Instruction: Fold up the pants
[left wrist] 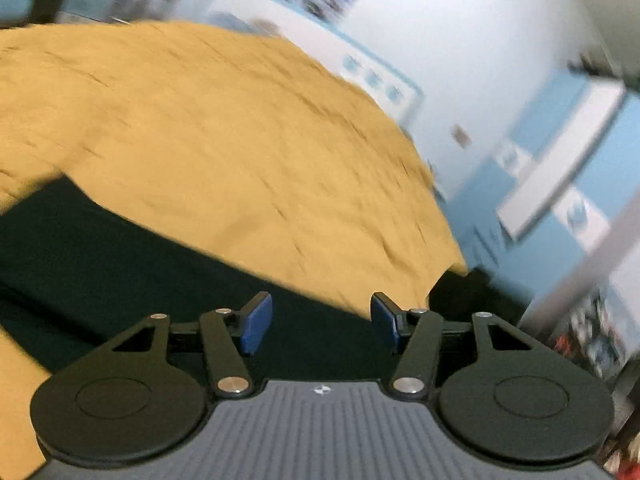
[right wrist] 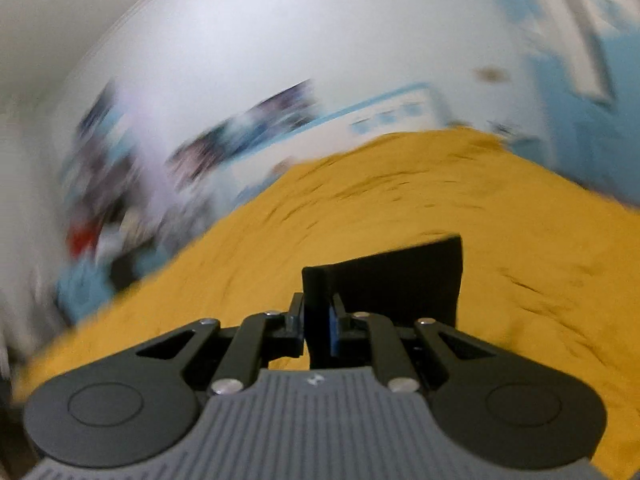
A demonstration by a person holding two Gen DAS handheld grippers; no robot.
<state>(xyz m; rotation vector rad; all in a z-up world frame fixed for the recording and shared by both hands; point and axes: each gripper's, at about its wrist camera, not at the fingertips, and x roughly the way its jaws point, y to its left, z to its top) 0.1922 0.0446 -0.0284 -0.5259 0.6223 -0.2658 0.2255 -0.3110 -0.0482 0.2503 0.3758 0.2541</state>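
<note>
Below the left gripper (left wrist: 322, 322), whose blue-padded jaws stand wide apart and empty, dark pants (left wrist: 120, 264) lie across a mustard-yellow bedspread (left wrist: 224, 128). Meanwhile the right gripper (right wrist: 318, 320) is clamped narrow on a folded edge of the pants (right wrist: 400, 276), lifted over the bedspread (right wrist: 500, 208). Behind both, white walls (right wrist: 280, 40) and blue-trimmed furniture (left wrist: 560, 168) are motion-blurred; nothing crosses the jaws
</note>
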